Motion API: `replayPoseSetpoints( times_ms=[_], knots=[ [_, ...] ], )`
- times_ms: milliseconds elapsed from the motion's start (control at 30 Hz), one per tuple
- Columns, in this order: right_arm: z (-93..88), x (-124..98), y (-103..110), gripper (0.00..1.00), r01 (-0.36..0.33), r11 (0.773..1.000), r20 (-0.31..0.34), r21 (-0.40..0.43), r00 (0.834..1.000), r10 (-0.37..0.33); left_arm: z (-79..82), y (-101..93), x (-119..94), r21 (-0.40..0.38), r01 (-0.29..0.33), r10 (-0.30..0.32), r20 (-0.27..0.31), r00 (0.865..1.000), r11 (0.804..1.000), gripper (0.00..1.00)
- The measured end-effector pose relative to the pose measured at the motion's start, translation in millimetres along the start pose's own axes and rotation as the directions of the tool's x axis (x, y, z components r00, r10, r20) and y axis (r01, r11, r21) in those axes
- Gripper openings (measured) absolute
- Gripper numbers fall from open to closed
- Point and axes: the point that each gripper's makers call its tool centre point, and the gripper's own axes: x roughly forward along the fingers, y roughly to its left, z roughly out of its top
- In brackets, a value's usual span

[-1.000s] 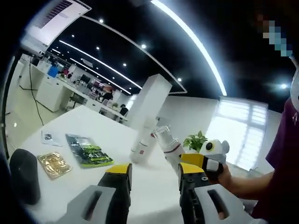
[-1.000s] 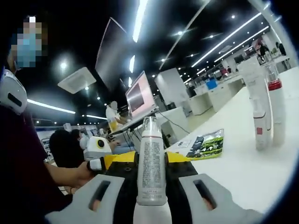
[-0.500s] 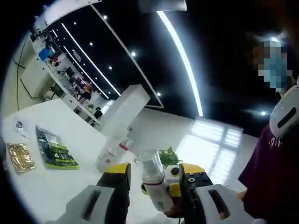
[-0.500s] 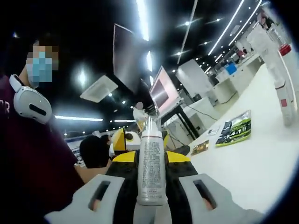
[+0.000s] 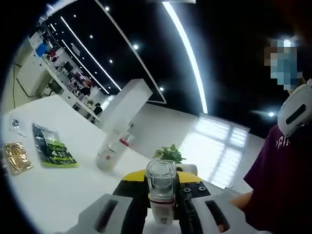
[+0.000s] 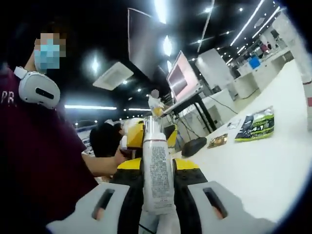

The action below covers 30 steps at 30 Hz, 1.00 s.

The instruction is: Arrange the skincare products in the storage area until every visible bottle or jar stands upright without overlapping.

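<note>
A white spray bottle point(image 6: 156, 170) with small print on its label is clamped between the jaws of my right gripper point(image 6: 155, 165), pointing away from the camera. Its far end, with a clear cap point(image 5: 161, 176), sits between the jaws of my left gripper point(image 5: 162, 192), which press on it from both sides. In the right gripper view the yellow left gripper point(image 6: 135, 136) sits at the bottle's tip, held by a person's hand. Two white bottles with red bands point(image 5: 111, 148) stand upright, close together, on the white table point(image 5: 53, 190); the edge of one bottle point(image 6: 307, 83) shows at far right.
A green packet point(image 5: 54, 151) and a gold packet point(image 5: 17, 158) lie flat on the table's left part; the same green packet point(image 6: 257, 126) and gold packet point(image 6: 218, 141) lie near a black rounded object point(image 6: 194, 145). A person in a maroon top point(image 5: 280, 185) stands close.
The two grippers came together. The bottle held by my right gripper moved in between the left jaws, which narrowed onto its capped end. Both views swung upward.
</note>
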Motion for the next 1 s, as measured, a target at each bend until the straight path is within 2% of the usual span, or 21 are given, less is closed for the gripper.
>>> replayPoseSetpoints(
  times_ms=[33, 100, 167, 200, 233, 300, 400, 433, 467, 500, 567, 600, 667, 700, 733, 767, 800, 833, 900, 933, 1000],
  knots=[
    [-0.4, 1.6, -4.4, 0.24, 0.039, 0.998, -0.021, -0.052, 0.999, -0.041, 0.8, -0.7, 3.0, -0.002, -0.007, 0.007, 0.0, 1.0, 1.0, 0.2],
    [-0.9, 1.5, -12.7, 0.24, 0.107, 0.988, -0.063, -0.114, 0.991, -0.114, 0.1, 8.7, 3.6, 0.072, -0.079, 0.08, -0.017, 0.997, 0.994, 0.2],
    [-0.7, 2.2, -17.8, 0.24, 0.159, 0.963, -0.098, -0.218, 0.978, -0.183, -0.2, 14.8, 3.5, 0.135, -0.127, 0.133, -0.034, 0.991, 0.983, 0.2],
    [-1.7, 2.8, -20.4, 0.23, 0.189, 0.944, -0.12, -0.27, 0.966, -0.228, -0.6, 18.1, 3.3, 0.171, -0.156, 0.166, -0.042, 0.985, 0.973, 0.2],
    [-2.3, 3.6, -19.3, 0.23, 0.186, 0.94, -0.129, -0.285, 0.965, -0.23, -0.3, 19.2, 3.6, 0.177, -0.172, 0.183, -0.043, 0.982, 0.969, 0.19],
    [-0.7, 4.9, -24.4, 0.22, 0.231, 0.899, -0.142, -0.372, 0.943, -0.301, 1.7, 23.9, 3.3, 0.195, -0.221, 0.233, -0.038, 0.972, 0.956, 0.19],
    [-3.6, 9.1, -29.8, 0.22, 0.271, 0.866, -0.167, -0.42, 0.915, -0.367, 5.7, 31.0, 2.2, 0.199, -0.302, 0.313, -0.025, 0.95, 0.932, 0.19],
    [-5.6, 10.7, -33.6, 0.21, 0.298, 0.84, -0.177, -0.454, 0.893, -0.413, 6.5, 34.1, 1.2, 0.21, -0.331, 0.345, -0.029, 0.938, 0.92, 0.19],
    [-7.0, 10.6, -37.9, 0.21, 0.318, 0.823, -0.182, -0.47, 0.878, -0.443, 6.8, 35.3, 1.3, 0.216, -0.348, 0.363, -0.033, 0.931, 0.912, 0.19],
    [-8.1, 14.8, -38.2, 0.22, 0.324, 0.814, -0.179, -0.483, 0.873, -0.453, 7.5, 35.6, 2.2, 0.209, -0.365, 0.381, -0.038, 0.924, 0.907, 0.19],
    [-12.1, 13.5, -48.3, 0.2, 0.395, 0.793, -0.188, -0.464, 0.831, -0.524, 9.2, 34.9, 4.4, 0.211, -0.371, 0.387, -0.037, 0.922, 0.904, 0.19],
    [-11.3, 18.2, -47.2, 0.19, 0.383, 0.795, -0.177, -0.471, 0.841, -0.51, 8.5, 37.9, 3.8, 0.23, -0.392, 0.412, -0.042, 0.91, 0.891, 0.19],
    [-11.9, 17.0, -48.7, 0.19, 0.39, 0.797, -0.179, -0.46, 0.839, -0.514, 8.8, 38.7, 4.3, 0.233, -0.39, 0.41, -0.043, 0.911, 0.891, 0.2],
    [-14.8, 18.7, -45.8, 0.18, 0.377, 0.836, -0.194, -0.398, 0.856, -0.478, 8.7, 41.1, 2.0, 0.21, -0.398, 0.417, -0.052, 0.908, 0.893, 0.2],
    [-13.0, 19.3, -42.2, 0.18, 0.357, 0.875, -0.182, -0.327, 0.885, -0.429, 8.7, 34.3, 4.4, 0.237, -0.328, 0.351, -0.064, 0.934, 0.915, 0.2],
    [-14.1, 20.1, -38.1, 0.18, 0.323, 0.911, -0.18, -0.256, 0.91, -0.373, 8.1, 30.4, 3.8, 0.252, -0.284, 0.313, -0.084, 0.946, 0.925, 0.2],
    [-14.4, 17.9, -33.9, 0.17, 0.285, 0.938, -0.174, -0.196, 0.931, -0.32, 6.7, 27.8, 2.1, 0.203, -0.255, 0.281, -0.115, 0.953, 0.946, 0.21],
    [-13.0, 16.8, -30.6, 0.17, 0.25, 0.948, -0.157, -0.194, 0.946, -0.282, 6.0, 22.6, 2.8, 0.188, -0.189, 0.216, -0.132, 0.967, 0.964, 0.22],
    [-15.0, 14.8, -17.9, 0.17, 0.144, 0.983, -0.163, -0.114, 0.973, -0.161, 3.9, 20.9, -1.1, 0.11, -0.161, 0.179, -0.175, 0.968, 0.981, 0.24],
    [-15.3, 13.2, -14.0, 0.17, 0.107, 0.988, -0.162, -0.109, 0.979, -0.123, 3.2, 17.1, -1.0, 0.14, -0.107, 0.133, -0.188, 0.973, 0.984, 0.26],
    [-17.7, 10.5, -7.6, 0.17, 0.027, 0.998, -0.178, -0.054, 0.983, -0.037, -0.8, 12.9, -0.6, 0.113, -0.072, 0.096, -0.22, 0.971, 0.991, 0.31]
  ],
)
